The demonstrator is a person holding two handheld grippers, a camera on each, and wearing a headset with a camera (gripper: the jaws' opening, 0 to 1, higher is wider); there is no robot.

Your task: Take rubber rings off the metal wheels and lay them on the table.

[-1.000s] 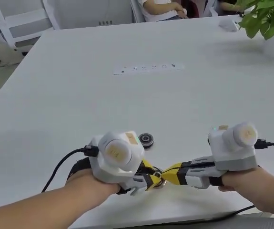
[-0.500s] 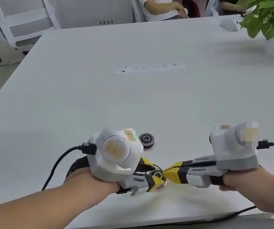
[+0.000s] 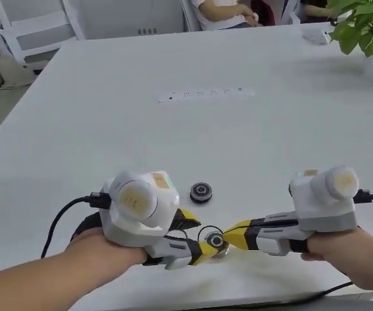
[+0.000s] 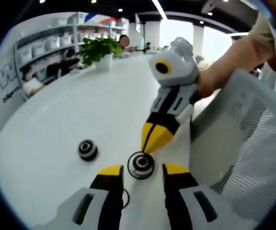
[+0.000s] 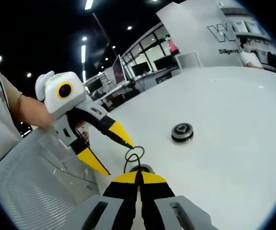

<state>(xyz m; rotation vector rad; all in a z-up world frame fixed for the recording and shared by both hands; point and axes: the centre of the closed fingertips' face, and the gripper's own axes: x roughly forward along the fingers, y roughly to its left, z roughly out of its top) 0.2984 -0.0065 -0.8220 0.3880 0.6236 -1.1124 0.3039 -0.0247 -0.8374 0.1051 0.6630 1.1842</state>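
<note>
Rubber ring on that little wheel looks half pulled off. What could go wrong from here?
The rubber ring is a thin loop, seemingly hooked on one jaw tip of the open left gripper; it may slip and snap back onto the metal wheel. The right gripper pinches that wheel by its tips alone, so the pull could twist it free. Held near the table edge, a dropped wheel might roll off.

Ahead of me a white power strip [image 3: 205, 94] lies flat; leafy plant [image 3: 361, 26] far right, white chair [image 3: 30, 32] far left.
</note>
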